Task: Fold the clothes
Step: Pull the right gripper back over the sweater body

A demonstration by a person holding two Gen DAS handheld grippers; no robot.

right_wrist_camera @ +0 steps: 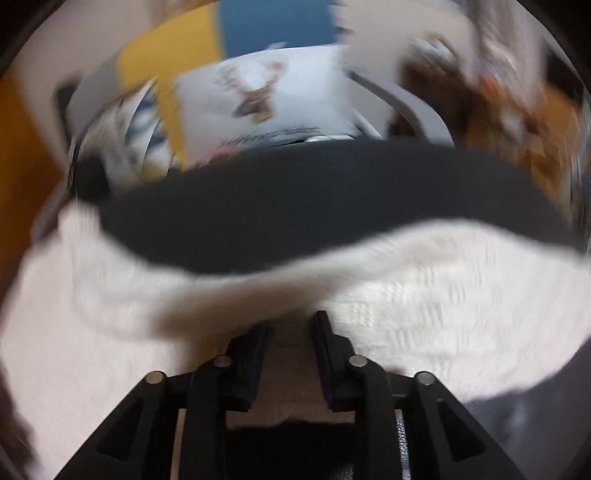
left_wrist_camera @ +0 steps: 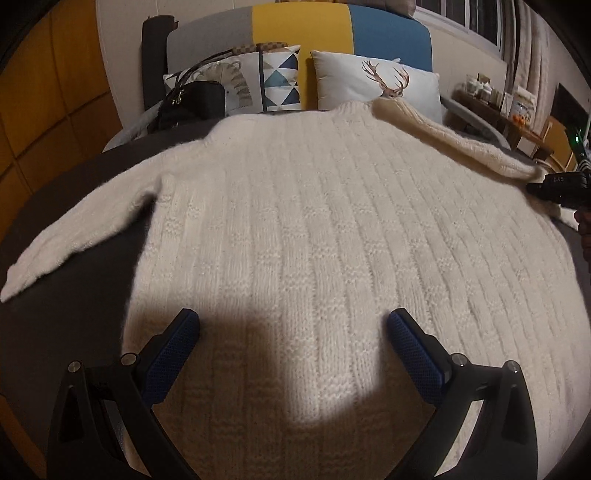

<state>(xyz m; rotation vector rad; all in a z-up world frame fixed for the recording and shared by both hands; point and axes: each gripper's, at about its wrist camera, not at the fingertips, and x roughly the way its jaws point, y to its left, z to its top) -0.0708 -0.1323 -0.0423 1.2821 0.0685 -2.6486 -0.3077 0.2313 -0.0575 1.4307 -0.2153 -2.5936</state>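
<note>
A cream ribbed knit sweater (left_wrist_camera: 295,221) lies flat on the dark bed cover (left_wrist_camera: 81,295), its collar toward the pillows. Its left sleeve (left_wrist_camera: 74,229) stretches out sideways over the cover. My left gripper (left_wrist_camera: 293,325) hovers open over the sweater's lower body with nothing between its blue pads. The right sleeve (left_wrist_camera: 443,136) is drawn in across the shoulder, and its cuff ends at my right gripper (left_wrist_camera: 554,188) at the frame's edge. In the blurred right wrist view, the right gripper (right_wrist_camera: 291,328) has narrow jaws shut on the white sleeve fabric (right_wrist_camera: 221,291).
Two printed pillows (left_wrist_camera: 380,85) (left_wrist_camera: 258,81) and a black handbag (left_wrist_camera: 195,103) lean against the grey, yellow and blue headboard (left_wrist_camera: 299,26). A cluttered wooden side table (left_wrist_camera: 498,107) stands to the right of the bed. A hand (left_wrist_camera: 585,229) shows at the right edge.
</note>
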